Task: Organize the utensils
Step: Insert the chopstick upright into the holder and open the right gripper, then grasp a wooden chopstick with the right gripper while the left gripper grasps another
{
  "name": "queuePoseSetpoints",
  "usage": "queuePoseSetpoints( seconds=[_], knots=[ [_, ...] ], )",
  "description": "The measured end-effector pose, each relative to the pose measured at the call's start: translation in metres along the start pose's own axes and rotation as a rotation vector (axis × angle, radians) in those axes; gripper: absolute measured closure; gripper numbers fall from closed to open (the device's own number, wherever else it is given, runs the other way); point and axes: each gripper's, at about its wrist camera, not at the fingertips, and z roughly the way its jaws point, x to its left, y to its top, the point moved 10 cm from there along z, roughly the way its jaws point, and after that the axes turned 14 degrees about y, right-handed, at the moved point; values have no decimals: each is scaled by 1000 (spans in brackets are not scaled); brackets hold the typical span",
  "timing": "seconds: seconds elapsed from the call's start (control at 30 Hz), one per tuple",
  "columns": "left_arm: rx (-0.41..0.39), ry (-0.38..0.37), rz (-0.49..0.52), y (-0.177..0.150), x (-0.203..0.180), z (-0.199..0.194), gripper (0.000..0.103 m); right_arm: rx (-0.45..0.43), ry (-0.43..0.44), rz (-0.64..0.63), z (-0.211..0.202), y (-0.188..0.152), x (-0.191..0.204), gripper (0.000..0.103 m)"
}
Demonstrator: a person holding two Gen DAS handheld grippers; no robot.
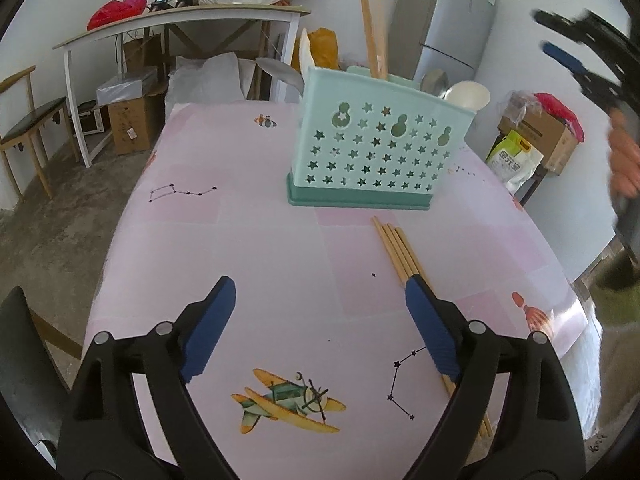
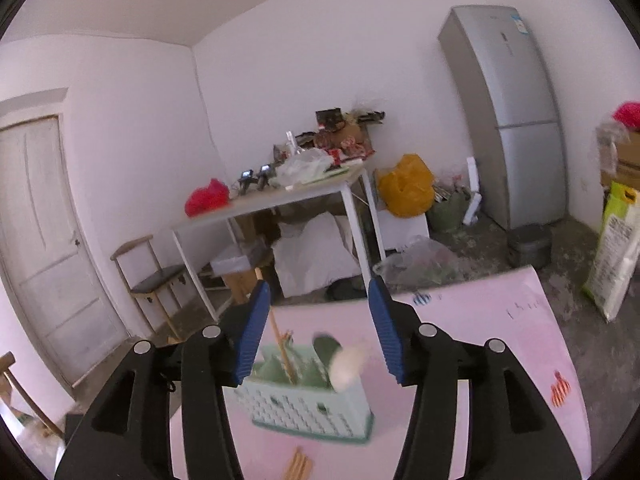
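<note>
A mint-green utensil holder [image 1: 366, 148] with star cut-outs stands on the pink table [image 1: 260, 248]; it holds upright chopsticks [image 1: 372, 32], a metal spoon [image 1: 434, 80] and a white spoon [image 1: 468, 96]. Several loose wooden chopsticks [image 1: 394, 248] lie in front of it. My left gripper [image 1: 320, 300] hangs open low over the table, its right finger beside those chopsticks, nothing between the pads. My right gripper [image 2: 316, 312] is open above the holder [image 2: 308, 400], with the white spoon [image 2: 348, 364] blurred below it. It also shows at the upper right [image 1: 560, 40] of the left wrist view.
A fridge [image 2: 508, 112] stands against the back wall. A cluttered white side table [image 2: 280, 196] with a red bag, a chair [image 2: 156, 280], boxes and bags fill the floor beyond the pink table's far edge. A person's hand [image 1: 624, 160] is at the right.
</note>
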Motion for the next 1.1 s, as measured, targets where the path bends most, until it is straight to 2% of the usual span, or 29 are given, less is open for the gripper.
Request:
queuePoseSetpoints(
  seconds=[0.1,0.3,0.4,0.47,0.57,0.77,0.9,1.1],
  knots=[
    [14,-4,18,-3,-7,5,20,67,-7,49,-13,-32,-10,51],
    [34,14,59,-9,-20,13,20,350,-23,236,1,-150,-21,51],
    [41,17,77,-11,-28,15,20,478,-75,253,6,-205,-17,55],
    [44,16,107,-12,-36,18,20,513,-92,254,7,-224,-15,57],
    [64,30,177,-18,-51,25,20,541,-94,281,10,-239,-14,59],
    [72,32,272,-28,-77,31,20,549,-86,287,9,-240,-13,60],
    [86,77,326,-34,-81,38,20,558,-82,299,6,-241,-15,60],
    [115,103,326,-39,-76,46,20,561,-80,309,5,-245,-18,60]
  ],
)
